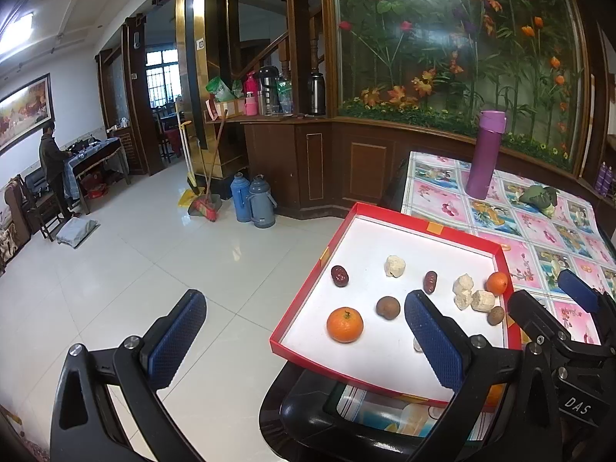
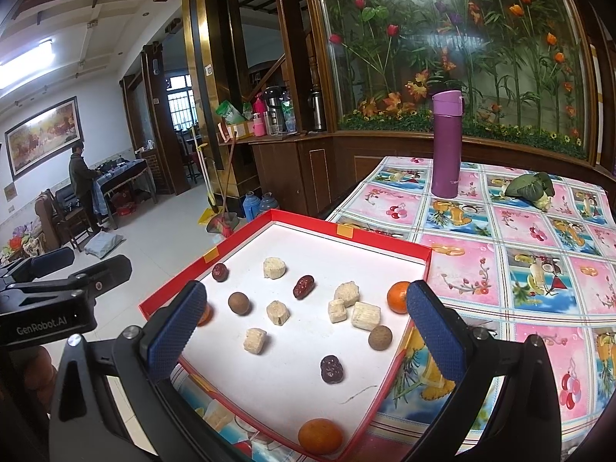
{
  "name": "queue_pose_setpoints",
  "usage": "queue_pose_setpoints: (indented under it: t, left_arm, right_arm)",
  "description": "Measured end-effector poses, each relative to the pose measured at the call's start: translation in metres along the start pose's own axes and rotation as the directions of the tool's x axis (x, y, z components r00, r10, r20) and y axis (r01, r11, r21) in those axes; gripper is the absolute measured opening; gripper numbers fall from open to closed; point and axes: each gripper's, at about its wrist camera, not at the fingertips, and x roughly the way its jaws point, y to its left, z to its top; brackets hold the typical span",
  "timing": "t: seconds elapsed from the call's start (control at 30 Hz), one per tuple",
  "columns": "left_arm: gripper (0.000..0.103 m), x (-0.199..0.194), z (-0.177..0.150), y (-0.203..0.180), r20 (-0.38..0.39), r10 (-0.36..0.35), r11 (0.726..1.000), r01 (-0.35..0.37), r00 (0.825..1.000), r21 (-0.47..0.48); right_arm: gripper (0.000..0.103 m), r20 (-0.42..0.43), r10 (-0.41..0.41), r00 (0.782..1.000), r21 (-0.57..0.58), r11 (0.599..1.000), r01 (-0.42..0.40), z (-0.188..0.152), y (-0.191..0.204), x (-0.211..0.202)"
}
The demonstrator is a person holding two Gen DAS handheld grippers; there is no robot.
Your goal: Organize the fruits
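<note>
Both my claws are spread wide with nothing in them. My right gripper [image 2: 306,313] hangs over the red tray [image 2: 348,231], blue pads either side of the loose stuff on its white floor. My left gripper [image 1: 304,329] sits off the tray's left edge, one finger over the floor tiles [image 1: 161,269], the other over the tray.

Inside the tray, all scattered and mostly apart: three small oranges, one at the near rim [image 2: 320,436], one by the right wall [image 2: 398,297], and one half hidden behind my right gripper's left pad [image 2: 205,313]. Three dark red dates [image 2: 332,369], two brown round longans [image 2: 380,338], and a bunch of pale puffed-rice chunks [image 2: 255,340], three of them clustered touching near the right orange.

The tray sits on the corner of a table with a pink fruit-print cloth [image 2: 539,269]. Further back on it stand a purple flask [image 2: 446,144] and a green leafy bundle [image 2: 533,188].
</note>
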Motion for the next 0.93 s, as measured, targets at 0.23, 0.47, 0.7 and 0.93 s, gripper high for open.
queue_pose_setpoints:
  t: [0.23,0.47,0.7,0.93]
  left_arm:
    - [0.103,0.004,0.001,0.001,-0.011,0.005,1.000,-0.005,1.000,-0.004]
    - [0.103,0.006,0.001,0.001,-0.016,0.007,1.000,-0.007,1.000,-0.004]
    - [0.103,0.009,0.000,0.000,-0.017,0.001,1.000,-0.001,1.000,0.002]
    - [0.103,0.013,0.001,-0.010,-0.014,-0.002,1.000,0.002,1.000,0.021]
  right_arm:
    - [0.103,-0.001,-0.012,1.000,0.012,1.000,0.012,0.002,0.002,0.005]
    - [0.103,-0.010,-0.016,1.000,0.040,0.999,0.016,0.003,-0.003,0.009]
    - [0.103,-0.011,-0.014,1.000,0.044,0.999,0.014,0.004,-0.003,0.009]
    - [0.103,-0.015,-0.011,1.000,0.068,0.998,0.012,0.004,-0.009,0.013]
